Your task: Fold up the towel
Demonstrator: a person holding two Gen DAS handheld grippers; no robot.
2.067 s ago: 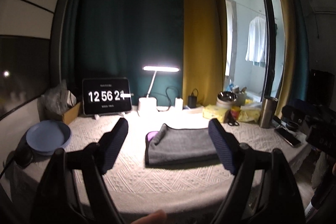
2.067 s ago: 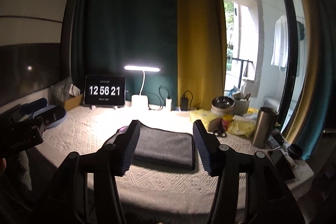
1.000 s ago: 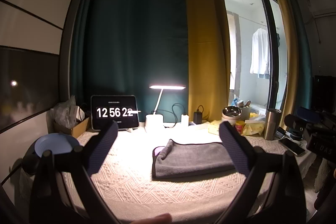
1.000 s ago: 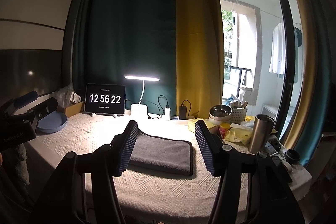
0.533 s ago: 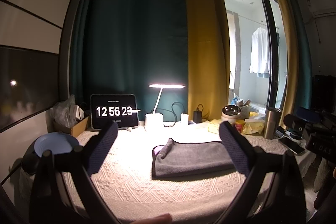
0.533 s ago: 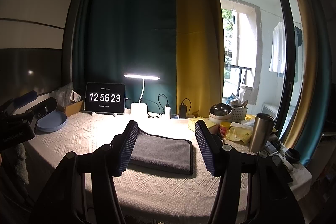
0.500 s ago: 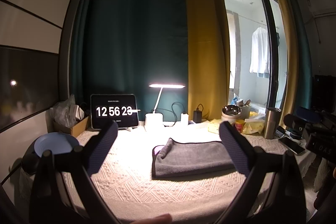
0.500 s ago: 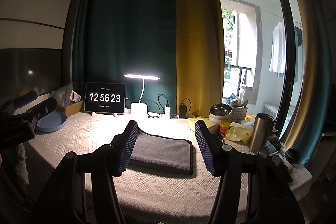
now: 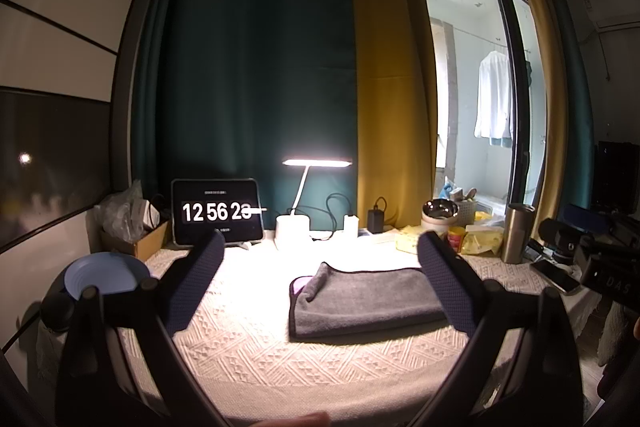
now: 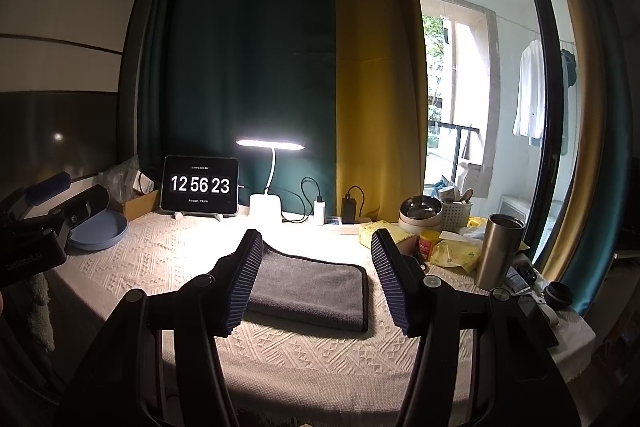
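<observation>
Grey towel [image 9: 366, 297] [image 10: 310, 293], folded into a flat rectangle, lying on the cream woven cloth of the counter [image 9: 248, 343] [image 10: 168, 259], roughly mid-counter, under the glow of the lit desk lamp [image 9: 316, 163] [image 10: 270, 143]. Far left corner rumpled, with a bit of pink showing beneath it in the left wrist view. Dark piping along the right edge in the right wrist view.

Left gripper [image 9: 318, 287] held above the near counter edge, jaws released and spread wide, grasping nothing, clear of the towel. Right gripper [image 10: 316, 285] likewise aloft short of the towel, jaws parted, empty, ribbed blue pads [image 10: 244, 287] framing the cloth from the camera's angle.

Behind the towel, along the dark green curtain: tablet clock [image 9: 218, 213] [image 10: 200, 185] reading 12 56 23, white lamp base with cables, a charger. At the left end, blue plate [image 9: 106, 273] [image 10: 98, 231] beside a cardboard box with plastic wrap. At the right end, steel tumbler [image 9: 518, 233] [image 10: 500, 251], metal bowl [image 10: 420, 207], yellow packets, a white basket. Beyond, yellow curtain and bright window with a white shirt hanging outside.
</observation>
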